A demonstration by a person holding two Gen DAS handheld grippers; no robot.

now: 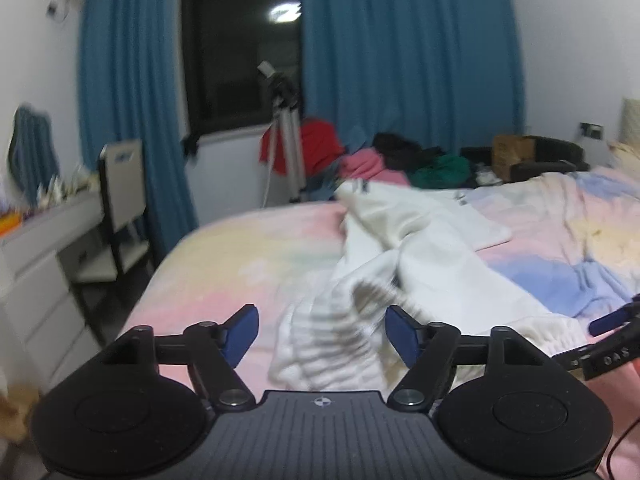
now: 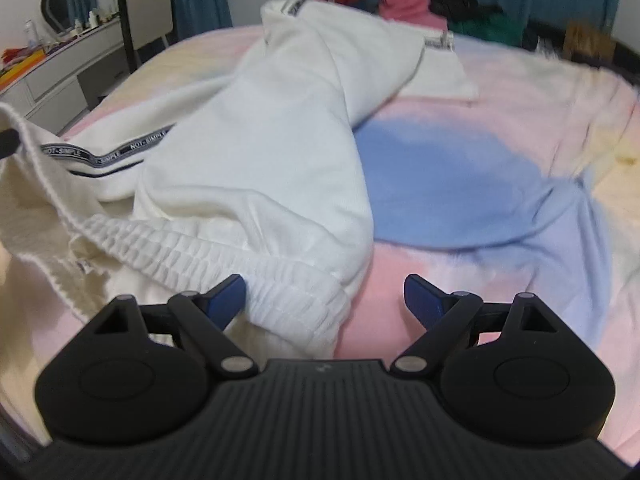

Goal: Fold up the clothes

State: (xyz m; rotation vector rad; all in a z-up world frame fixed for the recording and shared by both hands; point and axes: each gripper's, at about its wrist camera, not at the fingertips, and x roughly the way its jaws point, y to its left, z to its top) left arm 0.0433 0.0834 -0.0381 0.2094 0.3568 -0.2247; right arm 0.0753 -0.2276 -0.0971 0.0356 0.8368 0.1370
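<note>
both grippers spreading wide and gripping nothing, left gripper [image 1: 321, 330] hovering over the near ribbed waistband, right gripper [image 2: 324, 300] straddling that waistband's right corner, white trousers [image 2: 256, 152] lying crumpled across the pastel bedspread [image 2: 460, 168]

The trousers [image 2: 256, 152] are white sweatpants, lying crumpled and unfolded on a pastel bedspread [image 2: 460, 168]. The ribbed elastic waistband [image 2: 248, 256] lies nearest, gathered and partly open, showing the cream inside. A dark tape printed NOT-SIMPLE [image 2: 116, 152] runs down one leg. The legs [image 1: 404, 232] stretch away across the bed, twisted and overlapping, with their hems [image 2: 436, 44] farthest off.
</note>
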